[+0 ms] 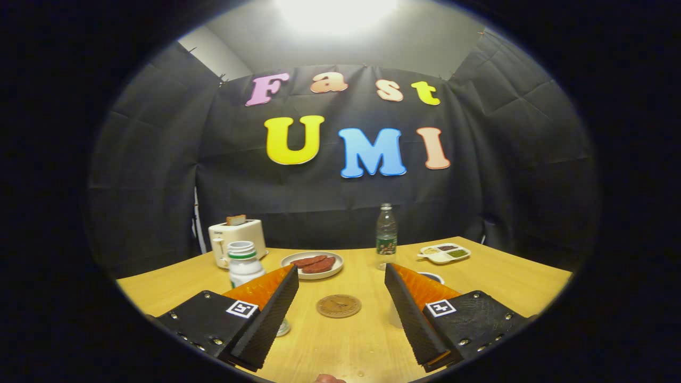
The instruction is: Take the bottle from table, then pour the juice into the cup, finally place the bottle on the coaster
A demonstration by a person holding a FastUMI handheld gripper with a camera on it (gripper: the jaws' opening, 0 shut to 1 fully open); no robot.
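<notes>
— Start big. What carries everything?

— A pale wood-grain worktop (495, 276), smooth and flat. The gripper (341, 271) hangs over its near edge with the jaws spread wide and nothing between them. Their inner faces are black ribbed pads backed with orange.

— And the bottle?

— There are two, and I cannot tell which holds juice. The clear bottle (387, 234) is slim, see-through plastic with a green label. It stands upright well beyond the jaws, just ahead of the right finger's tip. The white bottle (243, 265) is squat and opaque with a green band at the neck. It is also upright, much nearer, and partly hidden behind the left finger.

— So which way does the reach go?

— Both have vertical long axes, so I judge a level, sideways grip suits either. The clear one needs a long push forward; the white one needs a shift to the left.

— Other things?

— A boxy cream toaster (237, 239) sits far left, with a round plate (313, 272) of dark red slices beside it and a divided tray (444, 254) far right. The cup (432, 276) shows only its rim behind the right finger. The coaster (339, 306) is a flat brown disc lying between the fingers.
</notes>
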